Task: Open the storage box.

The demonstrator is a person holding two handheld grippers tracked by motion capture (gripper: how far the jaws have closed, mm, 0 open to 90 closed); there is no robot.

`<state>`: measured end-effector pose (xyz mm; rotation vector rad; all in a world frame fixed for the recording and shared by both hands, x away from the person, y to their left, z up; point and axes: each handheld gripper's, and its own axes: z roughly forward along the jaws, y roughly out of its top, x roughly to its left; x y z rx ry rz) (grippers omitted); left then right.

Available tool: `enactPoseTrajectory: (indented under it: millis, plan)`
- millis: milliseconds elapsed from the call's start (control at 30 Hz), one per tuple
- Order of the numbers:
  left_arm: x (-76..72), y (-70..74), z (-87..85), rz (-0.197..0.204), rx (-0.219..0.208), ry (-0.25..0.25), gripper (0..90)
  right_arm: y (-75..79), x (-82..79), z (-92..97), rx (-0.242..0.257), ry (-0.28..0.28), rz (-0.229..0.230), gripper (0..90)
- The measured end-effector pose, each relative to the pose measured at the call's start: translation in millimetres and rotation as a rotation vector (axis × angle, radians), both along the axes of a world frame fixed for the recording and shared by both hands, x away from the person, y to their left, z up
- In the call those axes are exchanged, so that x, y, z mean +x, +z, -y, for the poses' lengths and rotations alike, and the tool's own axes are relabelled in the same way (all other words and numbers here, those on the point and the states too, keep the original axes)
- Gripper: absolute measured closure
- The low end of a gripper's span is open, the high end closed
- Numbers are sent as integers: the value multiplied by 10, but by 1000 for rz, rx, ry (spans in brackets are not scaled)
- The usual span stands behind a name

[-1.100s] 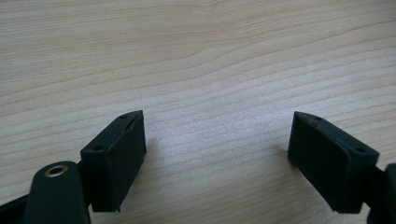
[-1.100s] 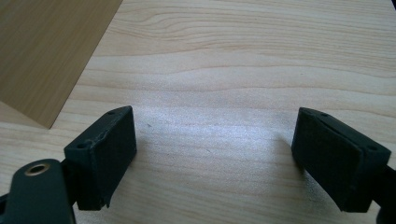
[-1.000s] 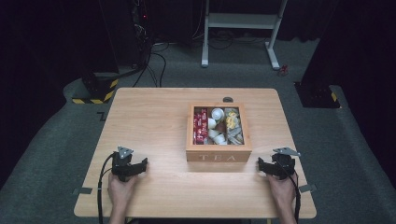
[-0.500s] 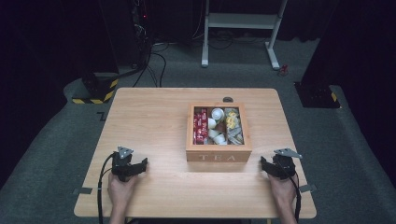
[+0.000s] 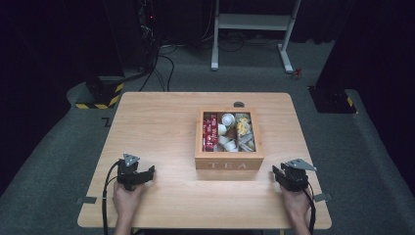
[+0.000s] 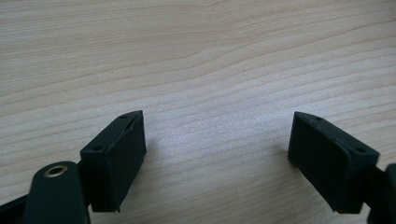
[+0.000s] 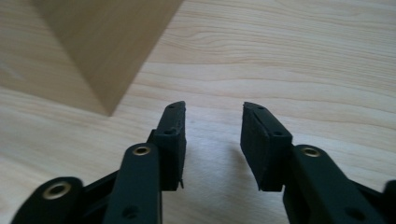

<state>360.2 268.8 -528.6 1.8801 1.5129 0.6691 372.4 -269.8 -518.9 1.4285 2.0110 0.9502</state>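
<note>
Black left gripper (image 5: 147,172) rests on the wooden table (image 5: 161,122) near its front left edge, jaws spread wide and empty. Mid-table stands the wooden tea box (image 5: 229,159), lid off, with packets and small cups inside. At its right, the right gripper (image 5: 277,172) lies just beside the box's front corner; its jaws have just been closing on nothing and are half parted. Risk: advancing at this width could strike the corner and shove the box.

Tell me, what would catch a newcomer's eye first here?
Probably the open wooden box marked TEA in the middle of the table, its compartments packed with red packets and white pods. Next, the two black grippers held near the front edge: the left gripper spread wide, the right gripper with its jaws just closing on nothing.
</note>
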Motion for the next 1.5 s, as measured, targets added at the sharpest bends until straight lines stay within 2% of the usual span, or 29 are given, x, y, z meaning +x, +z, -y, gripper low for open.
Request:
enactPoseTrajectory:
  millis: [300, 567, 833, 1267, 1500]
  plan:
    - [0, 0, 0, 0, 0, 0, 195, 37, -100, -109, 19, 110, 10, 758]
    - [0, 0, 2, 0, -1, 1, 195, 65, -145, -237, 42, 182, 14, 809]
    - [0, 0, 2, 0, -1, 1, 196, 97, -146, -334, 59, 214, 13, 827]
    - [-1, 0, 2, 0, -1, 1, 196, 208, -108, -459, 75, 267, 35, 838]
    - [-1, 0, 2, 0, -1, 1, 195, 233, -77, -495, 88, 268, 35, 839]
